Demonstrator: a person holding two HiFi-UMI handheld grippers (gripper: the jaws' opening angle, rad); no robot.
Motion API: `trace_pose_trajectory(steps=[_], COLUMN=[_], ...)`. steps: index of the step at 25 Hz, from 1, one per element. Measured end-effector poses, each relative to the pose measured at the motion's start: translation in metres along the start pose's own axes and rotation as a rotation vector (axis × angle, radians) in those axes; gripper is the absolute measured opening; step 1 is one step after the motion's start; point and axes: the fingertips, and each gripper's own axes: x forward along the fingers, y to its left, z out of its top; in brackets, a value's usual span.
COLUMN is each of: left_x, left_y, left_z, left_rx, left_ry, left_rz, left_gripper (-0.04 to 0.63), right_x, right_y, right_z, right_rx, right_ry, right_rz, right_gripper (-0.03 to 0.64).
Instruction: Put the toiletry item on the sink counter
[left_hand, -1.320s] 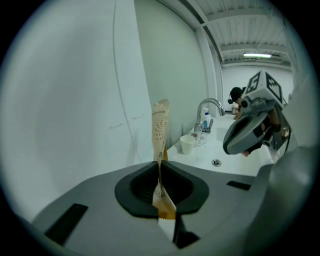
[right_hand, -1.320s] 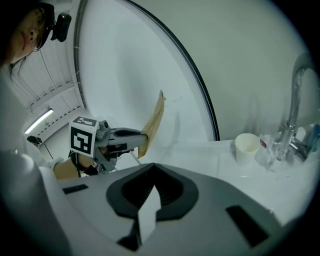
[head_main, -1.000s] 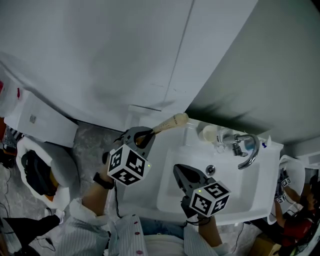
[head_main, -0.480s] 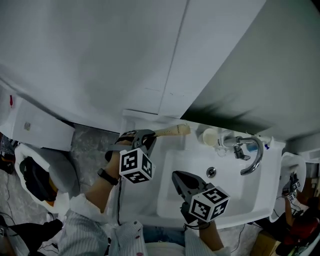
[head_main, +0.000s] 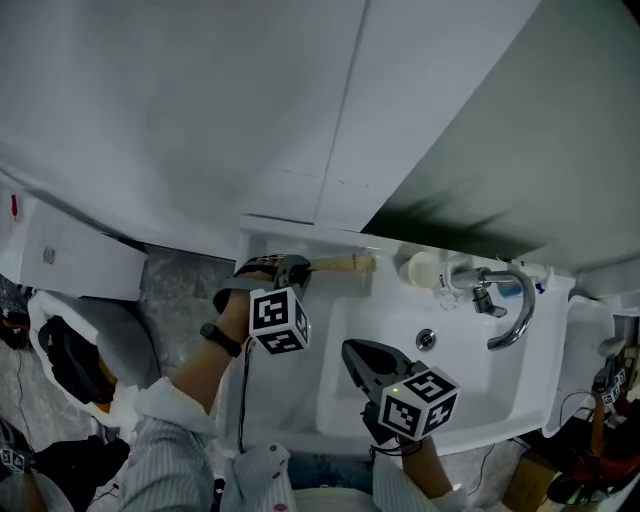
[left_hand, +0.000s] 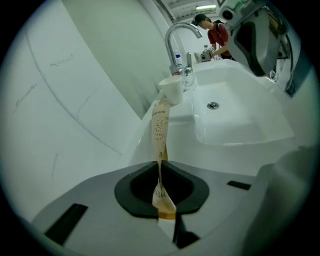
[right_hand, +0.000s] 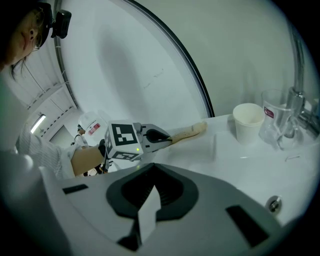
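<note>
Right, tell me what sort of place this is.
Most likely a bathroom or washroom: there is a white sink with a curved tap, a paper cup standing beside the tap, and a wrapped toothbrush pinched in the left hand-held gripper.

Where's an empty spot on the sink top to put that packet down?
The white sink counter is bare on its back ledge, between the left gripper, shut on the beige paper toothbrush packet, and the white paper cup. Past that cup it is crowded: a clear plastic cup and the chrome faucet stand close together.
</note>
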Motion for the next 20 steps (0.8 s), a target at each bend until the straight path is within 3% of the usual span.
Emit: trace_pose_trajectory(steps=[8,20], left_x=[0.018,0.024], left_y=[-0.012,-0.011], left_z=[-0.009,-0.009], left_rx=[0.017,0.031], left_ry=[0.024,0.005], left_rz=[-0.061,-0.057], left_gripper=[0.031,0.041], right_x=[0.002,0.014], right_y=[-0.007,-0.007], right_z=[-0.002,-0.004], right_rx=[0.015,0.024], right_ry=[0.004,0.019], right_rz=[-0.012,-0.011], right_gripper=[0.009,0.01])
